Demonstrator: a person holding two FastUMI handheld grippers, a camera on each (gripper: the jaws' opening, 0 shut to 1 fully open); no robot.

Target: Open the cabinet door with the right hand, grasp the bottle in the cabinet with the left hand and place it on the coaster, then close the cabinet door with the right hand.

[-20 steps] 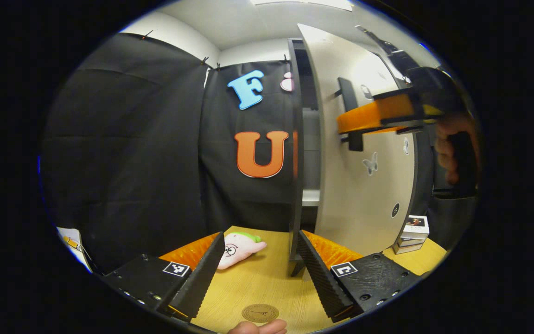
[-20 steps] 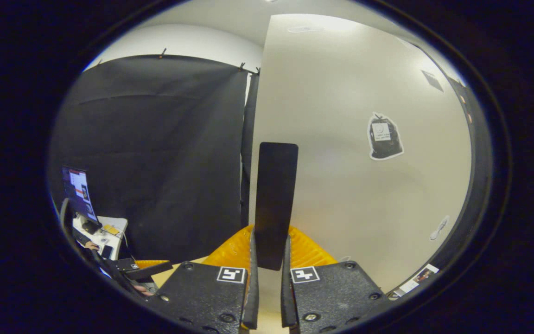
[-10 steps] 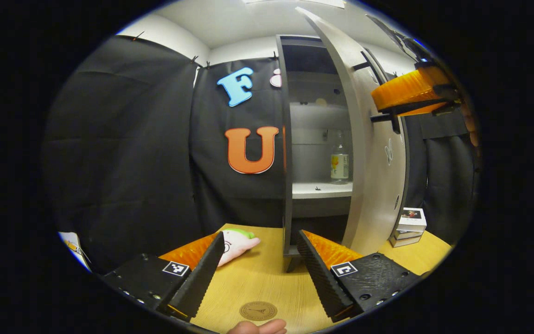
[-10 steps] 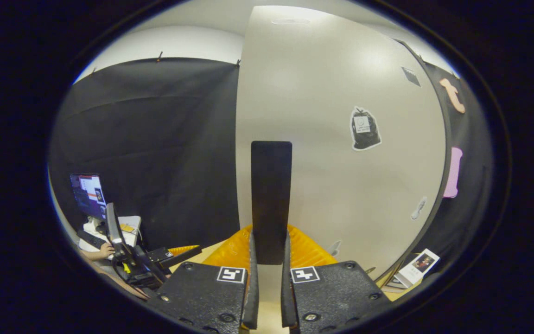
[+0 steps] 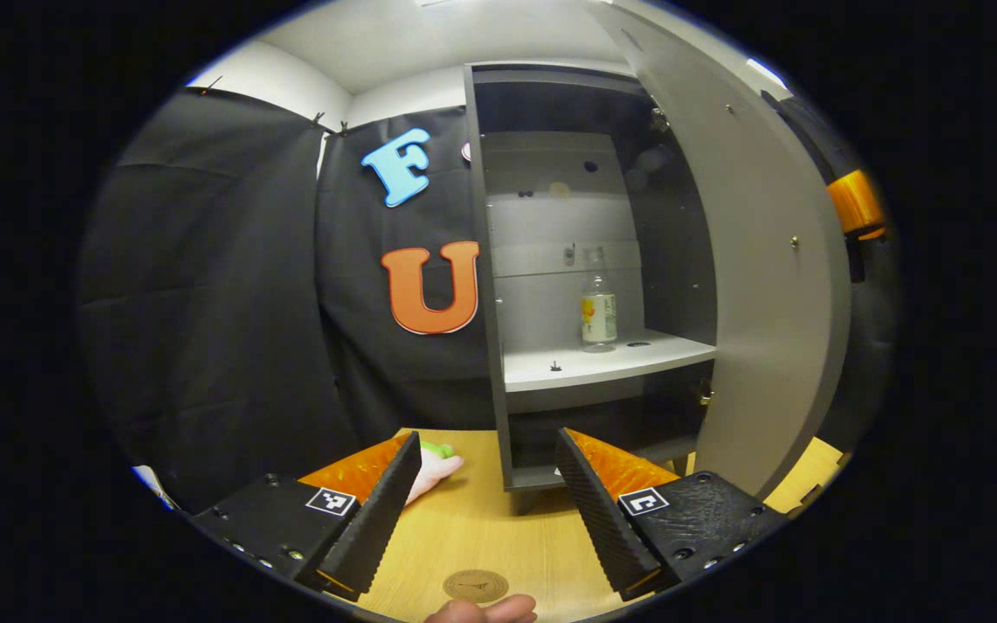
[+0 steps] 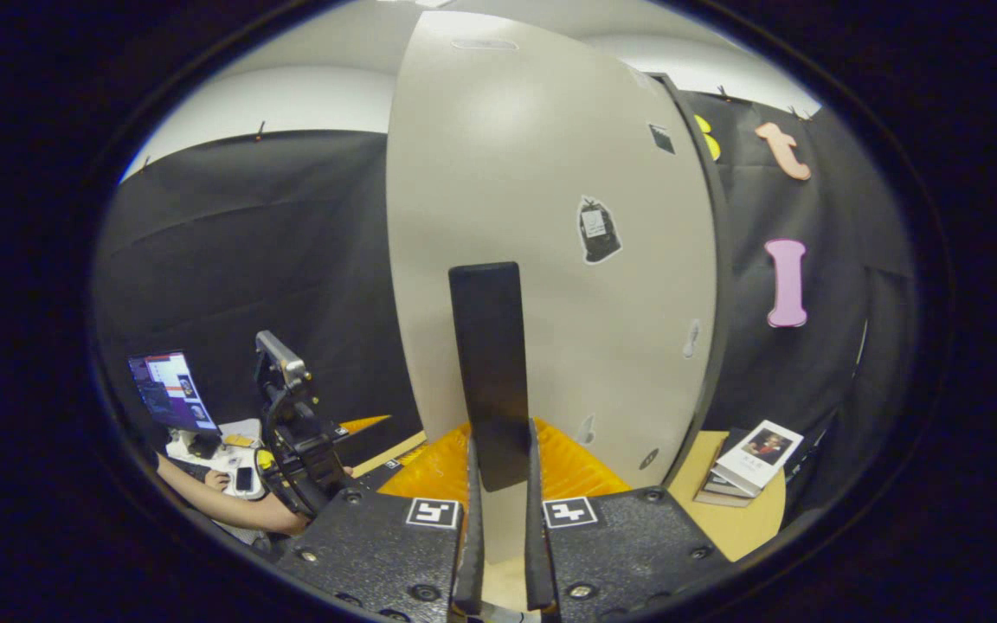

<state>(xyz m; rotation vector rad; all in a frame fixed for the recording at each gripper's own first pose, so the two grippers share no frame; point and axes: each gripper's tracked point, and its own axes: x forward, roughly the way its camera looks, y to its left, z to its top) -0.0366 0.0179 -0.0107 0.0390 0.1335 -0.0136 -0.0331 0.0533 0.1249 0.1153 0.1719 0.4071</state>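
Clear plastic, upright on the white shelf (image 5: 602, 365), the bottle (image 5: 599, 307) stands inside the cabinet (image 5: 485, 260) with its long axis vertical, ahead of and above the left gripper (image 5: 485, 497). That gripper hovers low over the table (image 5: 481, 536), its 2 fingers spread wide with nothing between them, and nothing blocks its way to the shelf. The door (image 6: 550, 260) is swung well out to the right, and the right gripper (image 6: 498, 519) is clamped narrow on the black handle (image 6: 490, 372), both fingers pressing it. Judging by this, the left gripper must rise and go forward, slightly right, to straddle the bottle from the side. The coaster (image 5: 475, 586) lies on the table just below the left gripper, so the carry back looks short.
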